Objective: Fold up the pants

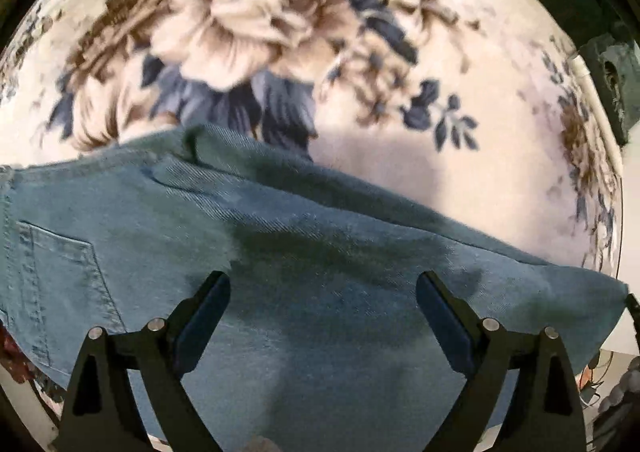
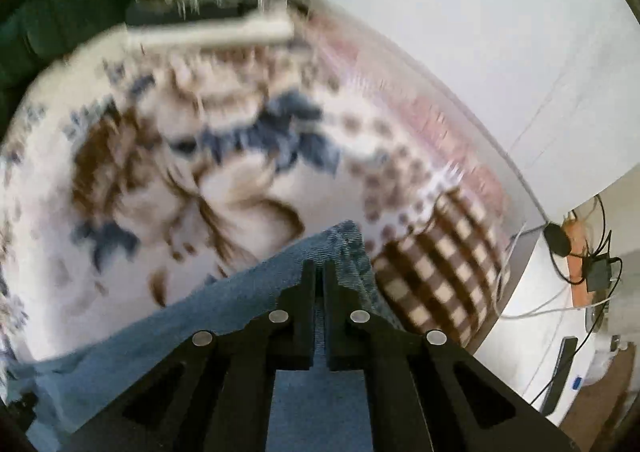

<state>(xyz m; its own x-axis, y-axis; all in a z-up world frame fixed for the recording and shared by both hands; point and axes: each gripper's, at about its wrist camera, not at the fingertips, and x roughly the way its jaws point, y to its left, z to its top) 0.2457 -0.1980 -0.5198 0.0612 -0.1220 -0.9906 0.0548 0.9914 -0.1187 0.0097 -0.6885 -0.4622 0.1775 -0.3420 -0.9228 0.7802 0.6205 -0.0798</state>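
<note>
1. Denim, blue and thick-woven: the pants [image 1: 280,252] lie on a floral blanket [image 1: 248,32] that seems to cover a bed, and they fill the lower half of my left view.
2. I judge the cloth soft but weighty for fabric. It will drape and sag between grips, not hold a crease by itself, and its rough weave should not slip.
3. My left tongs [image 1: 323,308] are spread wide above the denim, pinching nothing. A back pocket [image 1: 60,272] sits off to their left.
4. My right tongs [image 2: 319,280] are pressed together on a bunched edge of the pants [image 2: 224,300], with cloth showing in the narrow gap between the fingers. That view is blurred, so I cannot tell which edge or corner it is.
5. Seams, hems and the waistband are the doubled, firm places; I would take hold there, not in the loose middle.
6. Open blanket lies beyond the far edge of the pants in the left view, giving room to carry a fold over.
7. To the right, the bed's edge is near, with a checkered cloth [image 2: 440,272] and cables [image 2: 592,252] beyond; I would keep swings away from that side.
</note>
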